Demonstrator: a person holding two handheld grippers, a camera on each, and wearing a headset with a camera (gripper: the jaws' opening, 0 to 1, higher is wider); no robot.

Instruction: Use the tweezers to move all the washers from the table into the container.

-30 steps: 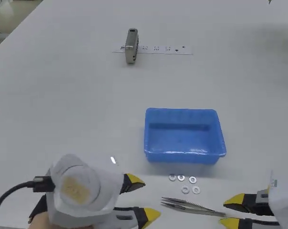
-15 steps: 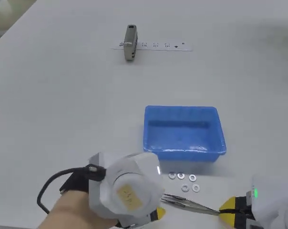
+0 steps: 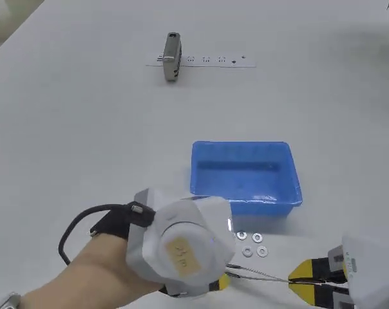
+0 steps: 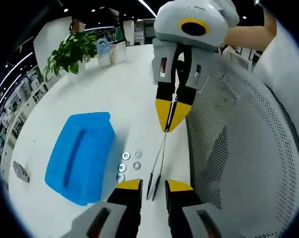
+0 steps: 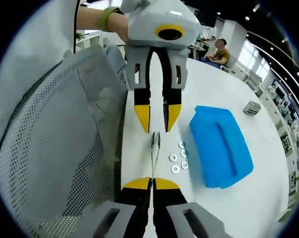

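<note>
Beside one blue plastic container: five silver washers, one steel tweezers, on white table. State: right claw clamped on tweezers; left claw part-open, empty.

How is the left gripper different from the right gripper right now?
The right gripper is shut on one end of the tweezers, while the left gripper is open, its jaws apart at the other end. The right gripper holds something; the left gripper grips nothing. Both have yellow tips and face each other along the tweezers.
</note>
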